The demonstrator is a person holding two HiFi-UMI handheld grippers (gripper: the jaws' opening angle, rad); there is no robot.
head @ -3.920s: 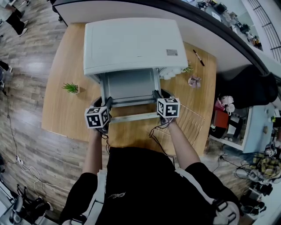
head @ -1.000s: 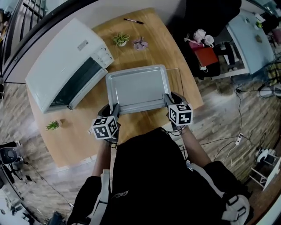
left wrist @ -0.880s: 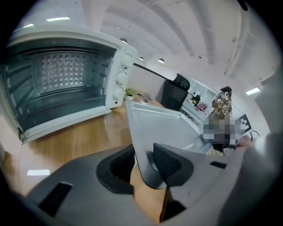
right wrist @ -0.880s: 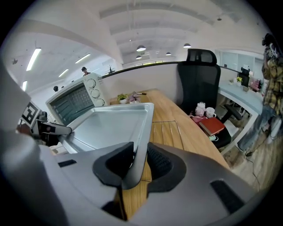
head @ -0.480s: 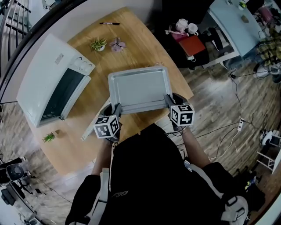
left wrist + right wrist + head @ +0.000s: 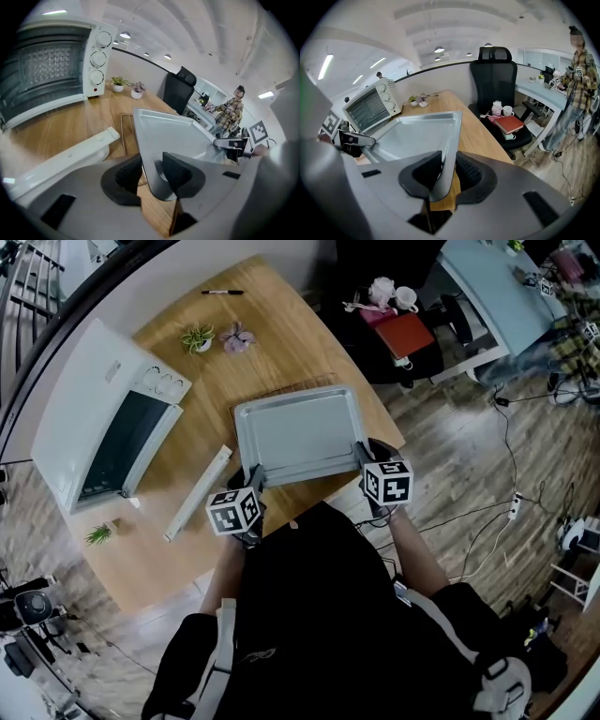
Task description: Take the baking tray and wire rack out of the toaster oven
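The wooden table runs from the far right down to the near left. The white oven stands on its left part. Its door hangs open, the pale door handle reaches toward the table's middle, and the dark inside shows no tray.

The grey tray is out of the oven. It sits over the right part of the table, just in front of the person, its hollow side up and empty, its right edge close to the table's right edge. Thin wires of the rack show past the tray's left and far edges. The rack lies on the table under the tray, and I cannot tell if the two touch.

The left gripper is clamped on the rim at the tray's near left corner: in the left gripper view one pad sits under the rim and one on top. The right gripper grips the rim at the near right corner in the same way, the metal edge pinched between its pads.

A black chair stands off the table's right side, with a red book and white mugs on its seat. A person in a plaid shirt stands farther right in the room.

Two small potted plants stand side by side at the far end of the table, a pen lies beyond them, and one more small plant sits at the near left.
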